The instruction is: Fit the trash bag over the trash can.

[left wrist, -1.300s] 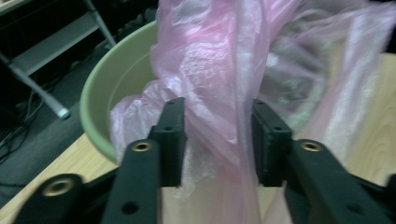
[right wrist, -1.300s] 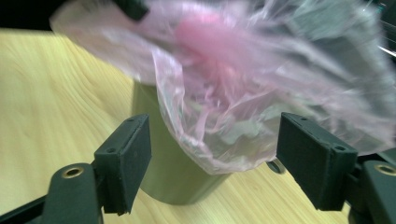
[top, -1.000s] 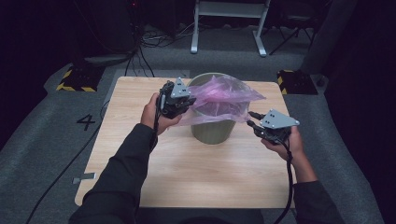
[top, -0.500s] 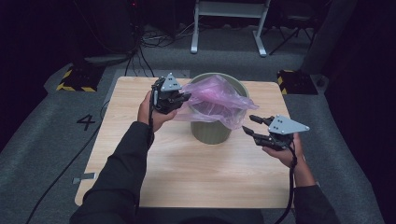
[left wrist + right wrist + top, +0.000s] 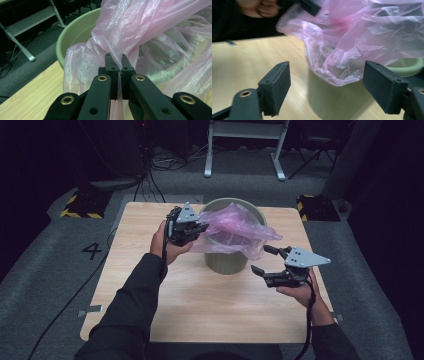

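High view first, from the left side: my left gripper (image 5: 197,227) is closed tight on a fold of the pink plastic bag (image 5: 235,227), at the near-left rim of the green bin (image 5: 226,260); in the left gripper view the thin film (image 5: 140,37) is pinched between the two black jaws, which stand almost together, with the bin's rim (image 5: 75,32) behind it. Going to the right, the change is here: a second ago my right gripper (image 5: 263,260) was pressed on the right edge of the bag and kept it stretched over the bin; now its jaws have just been opening, they stand wide, and nothing is between them; in the right gripper view the pads (image 5: 275,87) are far apart, and the bag's loose edge (image 5: 337,75) hangs over the bin wall beyond them. The bag is no longer flat; it lies crumpled on the mouth of the bin, held by one side only. I judge that the lining of the bin is not finished, and my right gripper must take a new hold on the edge to pull it over the rim. The bin stands on a light wooden table (image 5: 200,305); around it is grey carpet with a number 4 (image 5: 92,251), black cables (image 5: 150,175), yellow-black striped blocks (image 5: 80,205) and a white metal frame (image 5: 245,145) at the back.
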